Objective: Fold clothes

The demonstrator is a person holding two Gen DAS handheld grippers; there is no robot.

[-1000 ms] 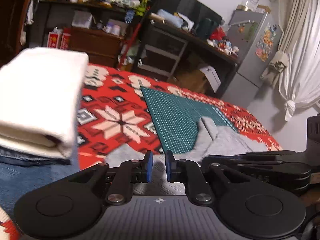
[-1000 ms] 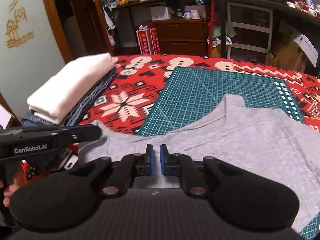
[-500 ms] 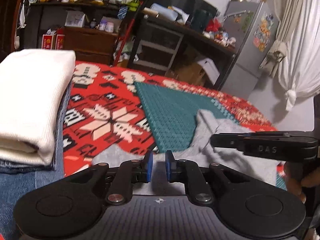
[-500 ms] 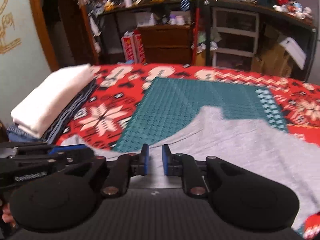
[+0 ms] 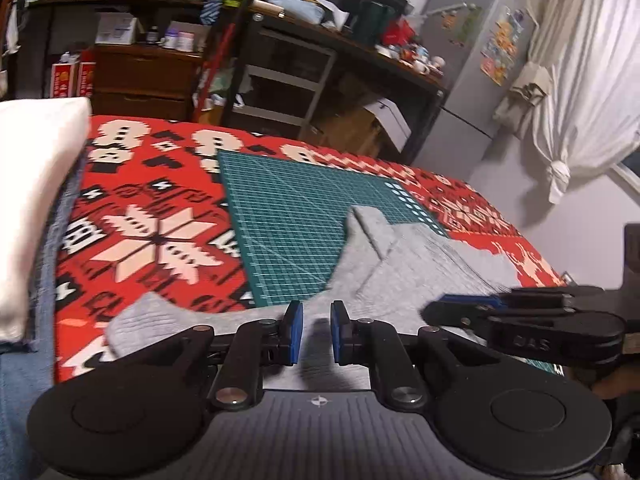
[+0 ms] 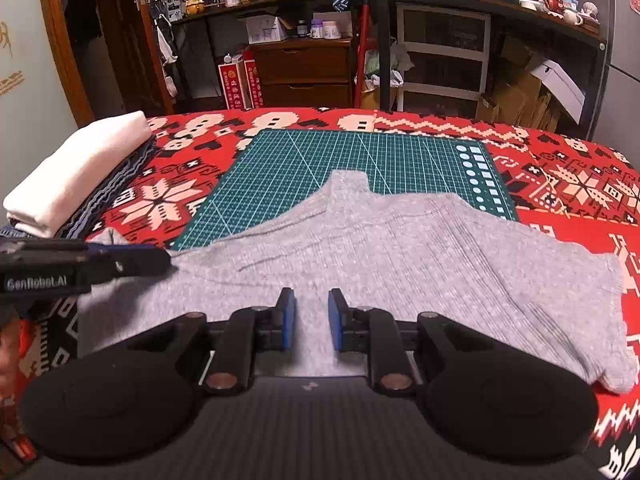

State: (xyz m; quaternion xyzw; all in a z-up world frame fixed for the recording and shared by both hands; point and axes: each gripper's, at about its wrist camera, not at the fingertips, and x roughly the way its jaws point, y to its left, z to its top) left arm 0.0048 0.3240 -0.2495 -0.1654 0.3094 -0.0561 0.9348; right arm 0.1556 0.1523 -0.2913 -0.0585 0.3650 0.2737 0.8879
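Here, in the left wrist view, the left gripper (image 5: pixel 316 330) hangs low over the near edge of a grey garment (image 5: pixel 420 264). Its blue pads (image 5: pixel 295 332) stand apart with a small gap, and nothing is between them; only grey cloth shows behind the gap. The garment lies spread on the green cutting mat (image 5: pixel 304 216) and on the red patterned blanket (image 5: pixel 152 216), with one narrow part folded toward the far side. At the left a pile of folded clothes (image 5: pixel 36 208) is very near the camera. The right gripper (image 5: pixel 452 312) comes in from the right side, just over the cloth (whether it touches, I cannot tell).

In the right wrist view, the right gripper (image 6: pixel 312 320) is also spread a little and holds nothing. The grey garment (image 6: pixel 400 264) fills the middle, mostly flat, with fine ribbed lines and some soft creases. The left gripper (image 6: pixel 160 262) reaches in from the left, at the left edge of the cloth. The folded pile (image 6: pixel 76 172) sits on the blanket (image 6: pixel 560 184), well apart from the garment.

I judge the cloth to be light, soft and limp, probably a little stretchy. It will sag and slide if held at one point only. It is better to pinch the near edge at two places well apart, close to the corners, and lift evenly.
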